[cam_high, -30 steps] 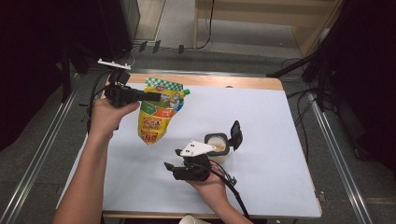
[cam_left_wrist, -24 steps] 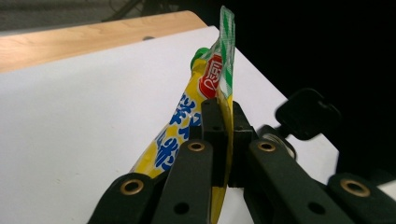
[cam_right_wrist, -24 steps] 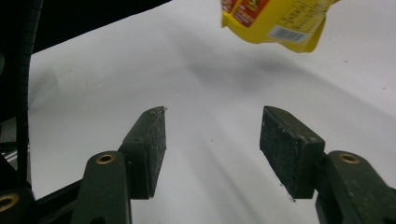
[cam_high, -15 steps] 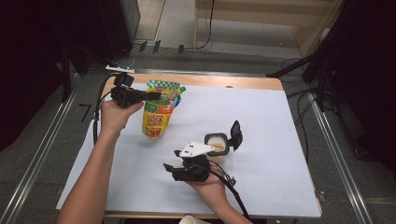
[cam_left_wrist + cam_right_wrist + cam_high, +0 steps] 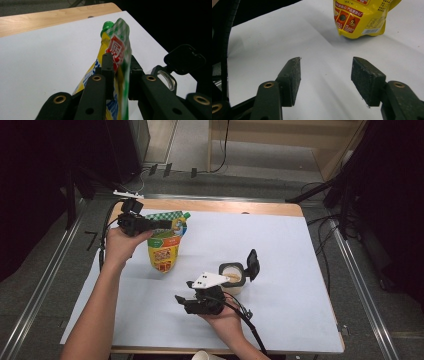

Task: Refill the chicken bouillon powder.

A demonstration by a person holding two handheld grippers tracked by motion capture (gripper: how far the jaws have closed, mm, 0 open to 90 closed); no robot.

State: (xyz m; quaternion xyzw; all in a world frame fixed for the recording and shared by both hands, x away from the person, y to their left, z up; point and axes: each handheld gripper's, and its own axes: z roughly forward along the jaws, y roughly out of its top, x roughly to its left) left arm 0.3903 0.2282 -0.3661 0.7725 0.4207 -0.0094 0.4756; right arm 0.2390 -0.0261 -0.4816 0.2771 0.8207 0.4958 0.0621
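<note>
Yellow and green-checked, the pouch (image 5: 165, 245) stands near the far left corner of the table (image 5: 300, 270) in the high view, its top edge between the jaws of the left gripper (image 5: 162, 225); those jaws have just been opening; the right gripper (image 5: 181, 301) rests near the front edge, and an open container (image 5: 234, 276) with its black lid flipped up stands just beside it; pale sheet covers the table, bare wood shows along the far edge, and dark floor, cables and metal rails lie around.

Left gripper view: the pouch (image 5: 117, 57) with its green cap (image 5: 107, 25) rises between the jaws; a thin gap seems to show at the pads, so I judge the grip loosened, no longer pinching; to do this release well, the jaws should spread evenly and draw straight back, so the pouch is not tipped off its base.

Right gripper view: the right gripper (image 5: 325, 75) is open on nothing, its jaws hanging over bare sheet; the pouch's bottom (image 5: 359, 22) stands well ahead.
</note>
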